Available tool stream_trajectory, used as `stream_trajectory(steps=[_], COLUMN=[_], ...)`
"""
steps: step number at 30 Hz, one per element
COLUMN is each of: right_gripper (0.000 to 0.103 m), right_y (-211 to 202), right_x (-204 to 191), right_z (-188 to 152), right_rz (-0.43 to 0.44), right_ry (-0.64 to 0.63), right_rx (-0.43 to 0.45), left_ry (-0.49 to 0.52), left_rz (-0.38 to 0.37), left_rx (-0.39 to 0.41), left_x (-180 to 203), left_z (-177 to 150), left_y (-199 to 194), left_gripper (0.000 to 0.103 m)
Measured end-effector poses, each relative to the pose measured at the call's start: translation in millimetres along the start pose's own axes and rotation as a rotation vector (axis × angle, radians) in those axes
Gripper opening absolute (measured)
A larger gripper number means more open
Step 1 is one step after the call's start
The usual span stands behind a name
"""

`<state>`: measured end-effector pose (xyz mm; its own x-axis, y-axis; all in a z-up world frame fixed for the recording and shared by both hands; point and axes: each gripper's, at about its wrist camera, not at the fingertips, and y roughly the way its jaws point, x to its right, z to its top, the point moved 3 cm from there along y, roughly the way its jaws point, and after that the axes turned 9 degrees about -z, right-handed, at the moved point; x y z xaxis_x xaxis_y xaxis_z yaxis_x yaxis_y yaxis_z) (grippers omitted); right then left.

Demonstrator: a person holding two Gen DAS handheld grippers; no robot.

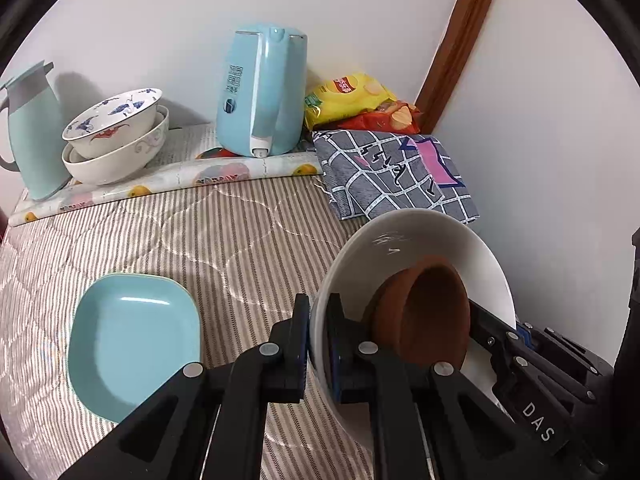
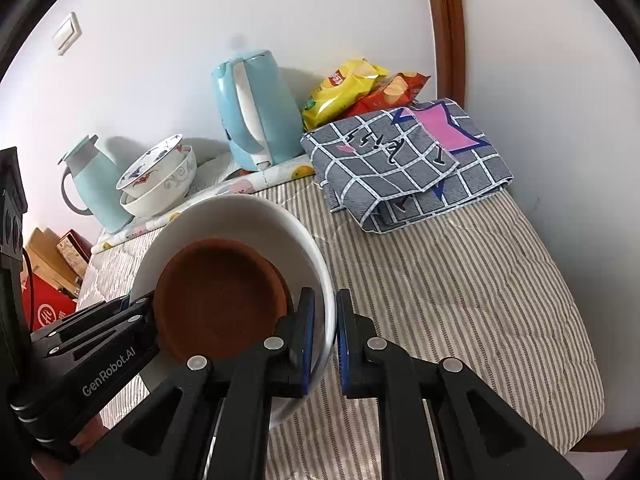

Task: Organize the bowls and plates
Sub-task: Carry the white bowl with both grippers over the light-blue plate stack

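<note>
Above the striped bed (image 2: 460,280), both tools, left tool (image 1: 318,344) and right tool (image 2: 322,340), clamp opposite rims of a white bowl (image 2: 248,216) holding a brown dish (image 2: 218,292). "GenRobot.AI" marks the left tool.

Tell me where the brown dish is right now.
The brown dish sits inside the white bowl, which both grippers pinch by opposite rims above the striped bedcover. In the left wrist view it shows at lower right, right of the blue plate.
</note>
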<state>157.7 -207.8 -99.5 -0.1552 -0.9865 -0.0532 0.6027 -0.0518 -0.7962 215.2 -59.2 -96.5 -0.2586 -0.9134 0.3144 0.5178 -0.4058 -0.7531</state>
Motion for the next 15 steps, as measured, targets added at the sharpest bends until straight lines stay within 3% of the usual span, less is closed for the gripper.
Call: stream_trajectory(steps=[15], right_gripper=[0.010], right_y=[3], right_x=[-25], right_z=[-7], right_rz=[0.021], right_ry=[-0.019], right_rx=[-0.009], left_ry=[-0.027], left_rz=[0.020], left_rx=[0.003], left_x=[-26], left_z=[-6], left_y=[-10], left_gripper=[0.009])
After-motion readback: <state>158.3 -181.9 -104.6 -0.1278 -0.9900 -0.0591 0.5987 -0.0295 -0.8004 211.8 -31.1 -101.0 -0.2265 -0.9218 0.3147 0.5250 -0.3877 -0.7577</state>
